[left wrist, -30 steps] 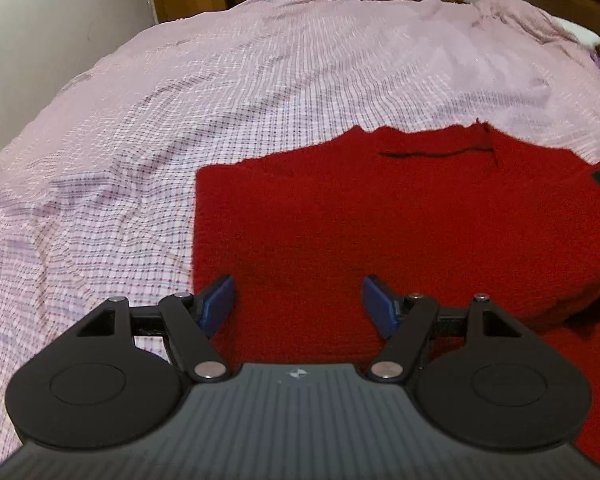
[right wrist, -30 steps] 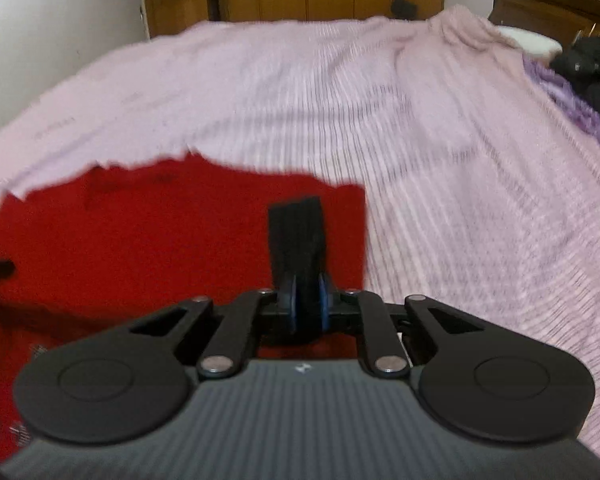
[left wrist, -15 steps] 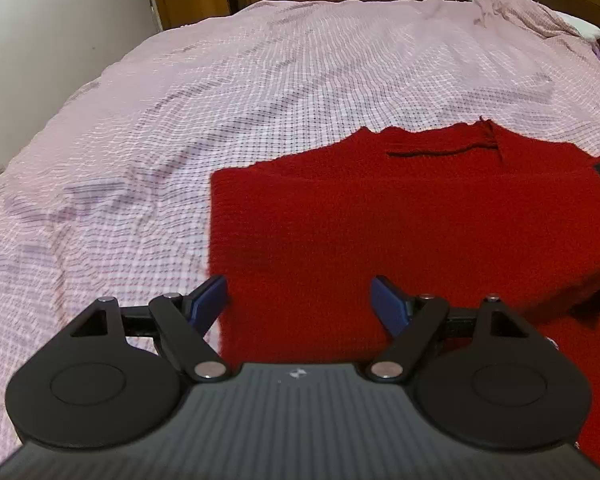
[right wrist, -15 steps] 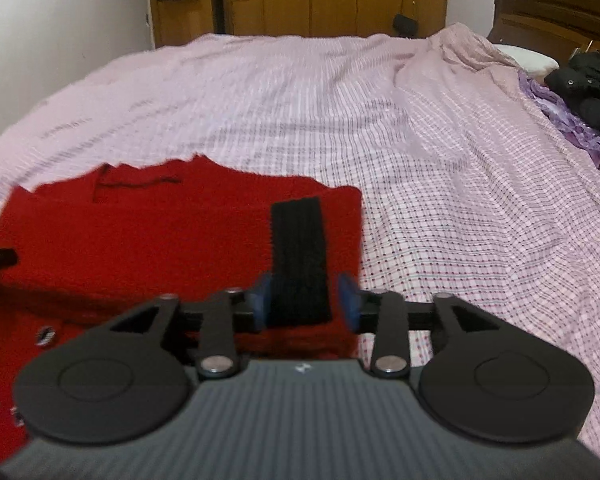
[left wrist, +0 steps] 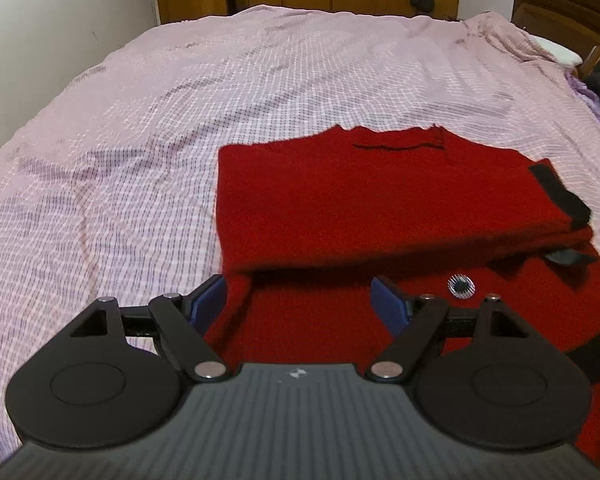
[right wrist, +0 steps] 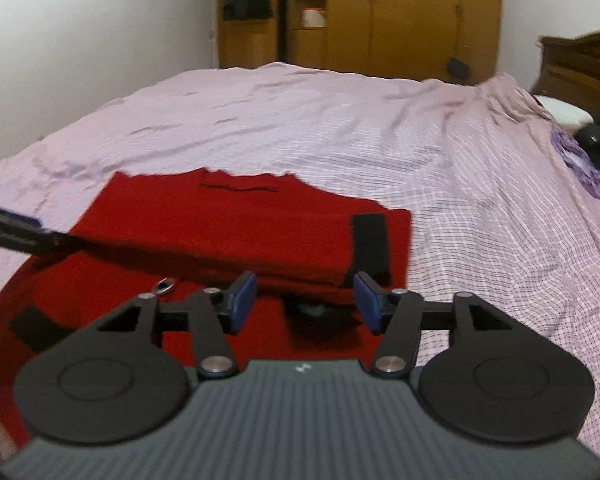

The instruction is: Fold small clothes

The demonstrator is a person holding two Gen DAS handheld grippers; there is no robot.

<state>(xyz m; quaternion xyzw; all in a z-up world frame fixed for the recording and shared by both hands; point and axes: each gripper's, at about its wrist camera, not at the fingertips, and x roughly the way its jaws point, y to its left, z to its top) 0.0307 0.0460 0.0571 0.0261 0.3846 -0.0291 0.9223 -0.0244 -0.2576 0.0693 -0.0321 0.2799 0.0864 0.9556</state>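
The left gripper [left wrist: 300, 300] has its blue fingers [left wrist: 206, 300] spread wide above the near left corner of the red sweater [left wrist: 380, 208], and nothing is between them. To the right, the right gripper [right wrist: 304, 300] has its jaws opening, its blue pads [right wrist: 242, 300] apart with no cloth pinched; the black band [right wrist: 370, 240] at the folded edge lies just beyond its right pad.

The sweater lies on a bed [left wrist: 180, 120] covered by a pale pink checked sheet, its far part folded over toward the near part, so a doubled layer ends in a fold line across the middle. Black trim and a round button [left wrist: 461, 286] show on the lower layer. At left stands a white wall [left wrist: 60, 20]; behind the bed is a wooden wardrobe [right wrist: 380, 16]. At far right are a dark wooden headboard [left wrist: 572, 8], a white pillow and dark and purple clothes.
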